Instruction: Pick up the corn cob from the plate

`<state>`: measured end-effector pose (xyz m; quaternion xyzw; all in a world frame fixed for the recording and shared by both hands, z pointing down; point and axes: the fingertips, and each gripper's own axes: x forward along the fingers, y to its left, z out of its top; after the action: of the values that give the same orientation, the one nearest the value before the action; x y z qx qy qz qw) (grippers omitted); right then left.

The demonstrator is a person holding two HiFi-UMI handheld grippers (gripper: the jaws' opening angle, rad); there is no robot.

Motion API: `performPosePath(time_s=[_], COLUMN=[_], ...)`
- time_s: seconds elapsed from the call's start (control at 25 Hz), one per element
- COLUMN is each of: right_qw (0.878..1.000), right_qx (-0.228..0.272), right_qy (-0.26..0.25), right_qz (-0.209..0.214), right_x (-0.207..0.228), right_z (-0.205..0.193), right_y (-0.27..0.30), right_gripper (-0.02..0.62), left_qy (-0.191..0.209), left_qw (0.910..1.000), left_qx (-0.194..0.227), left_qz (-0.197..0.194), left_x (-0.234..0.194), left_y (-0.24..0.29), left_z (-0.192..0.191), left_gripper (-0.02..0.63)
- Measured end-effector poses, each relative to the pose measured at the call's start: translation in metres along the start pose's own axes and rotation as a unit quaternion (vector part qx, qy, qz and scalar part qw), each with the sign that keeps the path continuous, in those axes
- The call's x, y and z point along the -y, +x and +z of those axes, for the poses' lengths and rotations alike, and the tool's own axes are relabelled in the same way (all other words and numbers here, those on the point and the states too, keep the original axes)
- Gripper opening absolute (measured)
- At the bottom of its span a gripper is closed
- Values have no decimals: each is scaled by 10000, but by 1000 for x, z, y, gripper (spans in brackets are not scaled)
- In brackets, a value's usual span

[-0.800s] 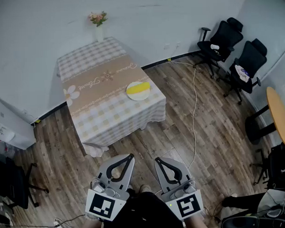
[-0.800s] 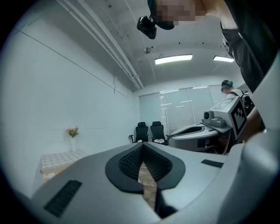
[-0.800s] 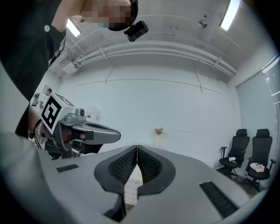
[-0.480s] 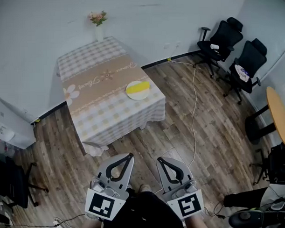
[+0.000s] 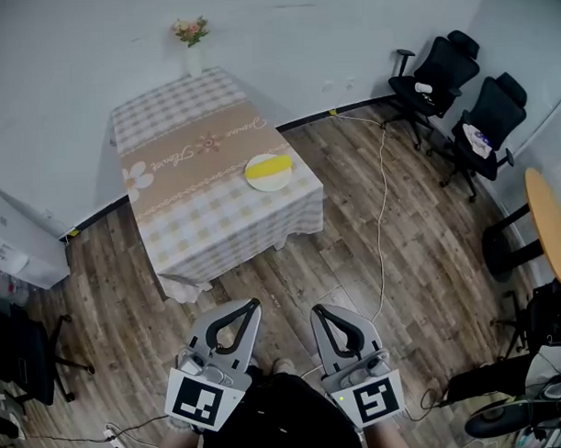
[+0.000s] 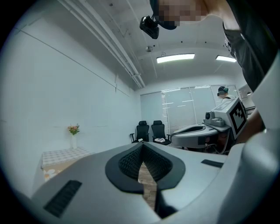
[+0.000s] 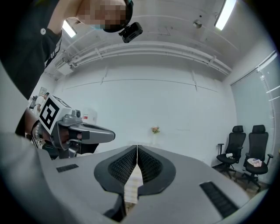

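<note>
A yellow corn cob [image 5: 268, 165] lies across a white plate [image 5: 266, 179] near the right front corner of the table [image 5: 198, 221], which wears a checked cloth with a tan runner. My left gripper [image 5: 253, 305] and right gripper [image 5: 318, 311] hang side by side low in the head view, well short of the table, over the wooden floor. Both are shut with nothing between their jaws. In the left gripper view the tips [image 6: 142, 145] meet; in the right gripper view the tips [image 7: 137, 147] meet too. The table's corner [image 6: 57, 156] shows at the left of the left gripper view.
A vase of flowers [image 5: 192, 45] stands at the table's far edge. Two black office chairs [image 5: 441, 75] line the right wall, with a round wooden table [image 5: 549, 223] beyond. A cable [image 5: 382, 197] trails across the floor. More chairs and clutter sit at the left edge.
The table and plate have slipped slightly up and left in the head view, and both grippers sit a little lower. Their jaws stay shut.
</note>
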<state>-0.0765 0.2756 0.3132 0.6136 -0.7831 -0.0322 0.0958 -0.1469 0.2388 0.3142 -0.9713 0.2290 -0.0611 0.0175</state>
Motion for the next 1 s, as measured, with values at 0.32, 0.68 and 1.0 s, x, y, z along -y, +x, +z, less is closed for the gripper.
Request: performPosePath(time_s=[0.32,0.68,1.0], right_qw=[10000,9994,9988], right_qx=[33,117,175], right_qy=[-10,-183,-226], right_qz=[86,255,393], right_x=[13,31,36], right_z=[-1,-3,-12], right_y=[-14,-31,-44], right_gripper=[41,42,42], left_qy=[-164,-191,-92], left_qw=[9996,9980,9967], left_qx=[9,232,273], left_qz=[210,548,759], left_x=[10,27,44], left_y=[4,13,15], left_z=[3,16,16], left_gripper=[9,9,9])
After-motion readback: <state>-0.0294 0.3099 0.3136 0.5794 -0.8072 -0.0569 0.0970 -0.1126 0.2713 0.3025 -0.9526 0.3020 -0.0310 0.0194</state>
